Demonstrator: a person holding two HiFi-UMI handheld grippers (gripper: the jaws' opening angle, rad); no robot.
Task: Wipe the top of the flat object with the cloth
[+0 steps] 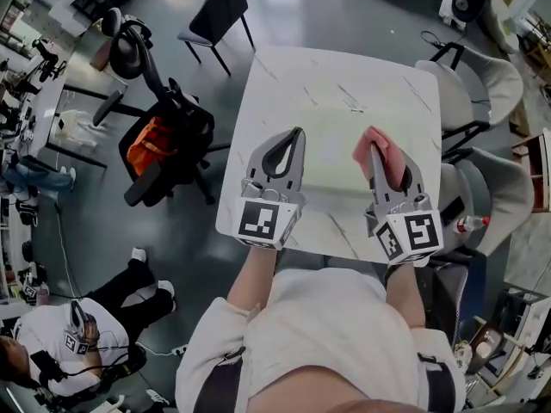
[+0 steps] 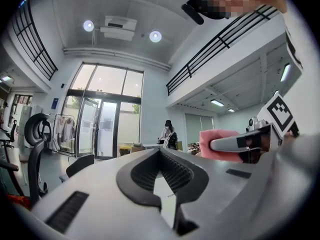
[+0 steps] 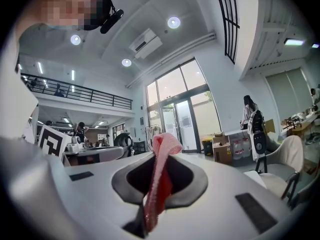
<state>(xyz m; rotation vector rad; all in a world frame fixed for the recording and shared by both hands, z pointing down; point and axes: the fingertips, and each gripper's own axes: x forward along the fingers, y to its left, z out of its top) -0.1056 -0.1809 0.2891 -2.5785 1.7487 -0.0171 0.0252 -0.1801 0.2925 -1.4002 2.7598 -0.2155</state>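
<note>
A pale flat board (image 1: 331,157) lies on the white table (image 1: 284,76), in the head view. My left gripper (image 1: 298,132) hovers at the board's left edge, its jaws shut with nothing between them; in its own view the tips (image 2: 159,151) meet and point up into the room. My right gripper (image 1: 374,149) is at the board's right edge, shut on a pink cloth (image 1: 381,155). The cloth (image 3: 159,179) stands folded between the jaws and sticks out past the tips of that gripper (image 3: 161,151). The left gripper view also shows the cloth (image 2: 220,145) on its right.
A black and orange office chair (image 1: 164,149) stands close to the table's left side, and a black chair (image 1: 219,11) beyond the far corner. White chairs (image 1: 482,84) crowd the right side. A seated person (image 1: 52,338) is at lower left. A bottle (image 1: 472,224) sits at right.
</note>
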